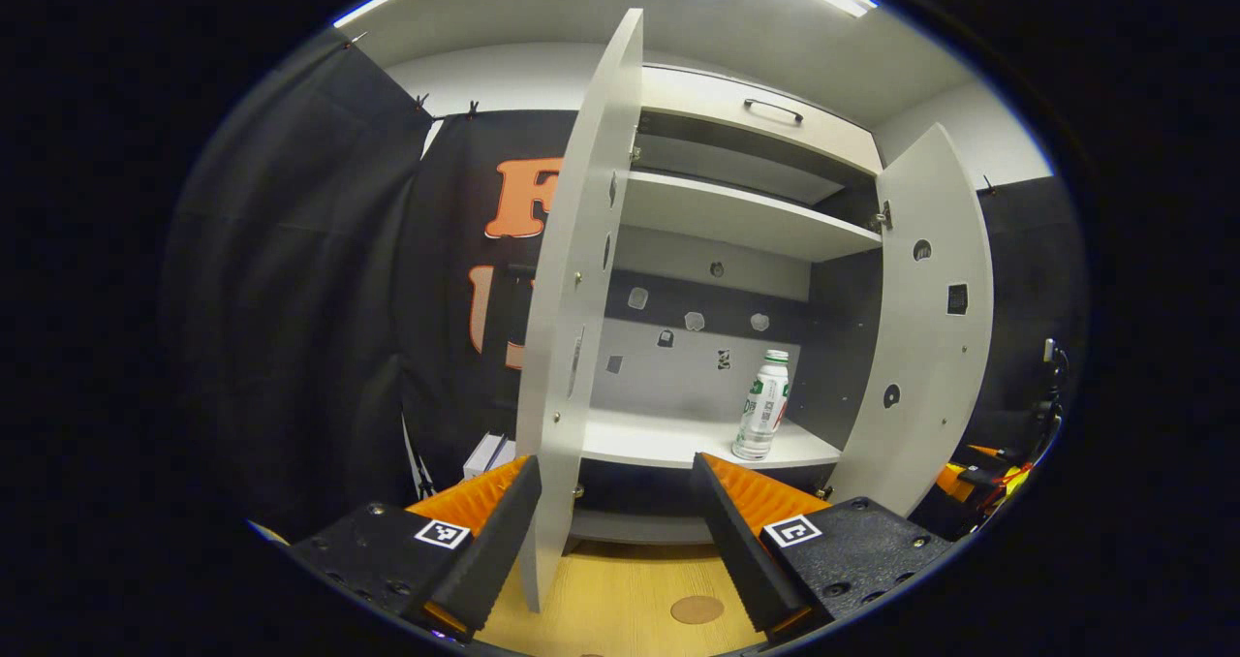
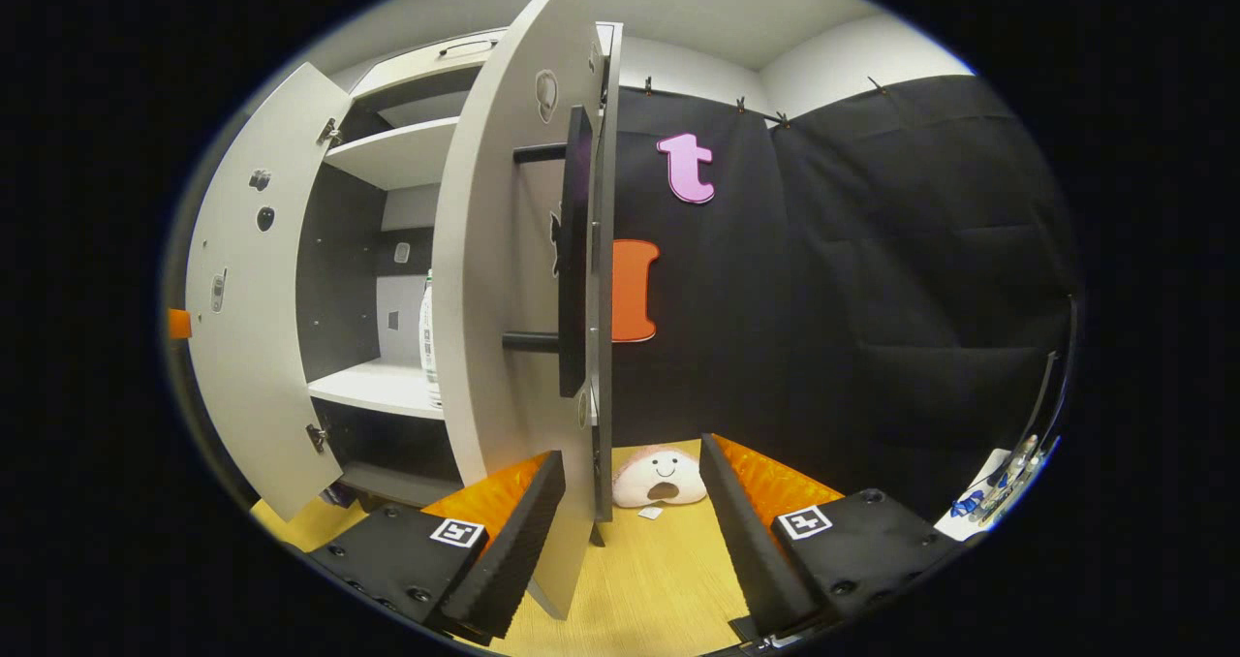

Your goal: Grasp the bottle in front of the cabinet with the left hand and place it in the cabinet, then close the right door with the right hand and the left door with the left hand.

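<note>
A white bottle (image 1: 762, 405) with a green cap stands upright on the right end of the lower shelf (image 1: 659, 439) of the grey cabinet (image 1: 746, 216). Both doors hang open. In the left gripper view the left door (image 1: 579, 298) is edge-on, its lower edge close beside the left finger of my open left gripper (image 1: 615, 531), and the right door (image 1: 925, 328) stands farther off. In the right gripper view the right door (image 2: 509, 279) with its black handle (image 2: 574, 250) is edge-on between the fingers of my open right gripper (image 2: 630, 531). A sliver of the bottle (image 2: 426, 337) shows behind that door.
The cabinet stands on a wooden surface (image 1: 620, 599) bearing a round brown disc (image 1: 697, 609). A white box (image 1: 487, 455) lies behind the left door. A pale plush toy (image 2: 662, 478) lies by the black cloth wall, past the right door. An upper shelf (image 1: 746, 216) and a drawer (image 1: 765, 114) sit above.
</note>
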Demonstrator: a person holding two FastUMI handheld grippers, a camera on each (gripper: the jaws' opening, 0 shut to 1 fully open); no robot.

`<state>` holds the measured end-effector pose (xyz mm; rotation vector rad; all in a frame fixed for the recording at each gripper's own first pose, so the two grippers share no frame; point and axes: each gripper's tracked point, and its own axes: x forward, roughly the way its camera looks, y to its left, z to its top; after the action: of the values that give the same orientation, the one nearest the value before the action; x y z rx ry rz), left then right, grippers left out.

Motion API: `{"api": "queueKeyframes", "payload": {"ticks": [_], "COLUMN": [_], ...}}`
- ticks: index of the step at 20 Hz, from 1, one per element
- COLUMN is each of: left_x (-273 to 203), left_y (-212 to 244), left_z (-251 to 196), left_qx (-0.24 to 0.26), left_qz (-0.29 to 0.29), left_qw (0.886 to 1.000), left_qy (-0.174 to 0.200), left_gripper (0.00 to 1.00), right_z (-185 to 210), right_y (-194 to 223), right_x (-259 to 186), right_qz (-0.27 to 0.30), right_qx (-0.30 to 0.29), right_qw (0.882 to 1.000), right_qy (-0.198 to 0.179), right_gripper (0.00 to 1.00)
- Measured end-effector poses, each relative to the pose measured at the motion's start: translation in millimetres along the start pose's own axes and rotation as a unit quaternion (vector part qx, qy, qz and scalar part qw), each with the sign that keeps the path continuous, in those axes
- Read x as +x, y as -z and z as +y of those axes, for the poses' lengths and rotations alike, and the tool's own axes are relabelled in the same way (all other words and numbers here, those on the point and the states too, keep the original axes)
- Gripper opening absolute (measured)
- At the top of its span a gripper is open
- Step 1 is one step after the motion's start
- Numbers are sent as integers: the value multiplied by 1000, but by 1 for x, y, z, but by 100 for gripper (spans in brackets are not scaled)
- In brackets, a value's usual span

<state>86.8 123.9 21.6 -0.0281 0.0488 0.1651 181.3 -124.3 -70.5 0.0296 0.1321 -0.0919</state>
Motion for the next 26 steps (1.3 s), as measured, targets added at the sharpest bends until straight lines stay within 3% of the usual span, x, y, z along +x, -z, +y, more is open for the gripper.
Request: {"api": "queueKeyframes", "payload": {"ticks": [4,11,18,26], "left_x": [-9,-27,-46,-61], "left_y": [1,3,5,10], "left_z": [15,27,49,62], "left_qx": [-1,-1,-1,-2], "left_qz": [1,-7,-6,-3], "left_qw": [1000,1000,1000,1000], "left_qy": [0,2,-13,-25], "left_gripper": [95,95,95,95], "right_z": [1,31,81,141], "right_y": [-2,-5,0,-2], "right_x": [-3,-5,-4,-7], "right_qz": [-4,-4,-2,-9], "right_qx": [-3,-28,-14,-39], "right_qw": [1000,999,1000,997], "right_qy": [19,20,-7,-65], "right_gripper": [94,94,94,95]}}
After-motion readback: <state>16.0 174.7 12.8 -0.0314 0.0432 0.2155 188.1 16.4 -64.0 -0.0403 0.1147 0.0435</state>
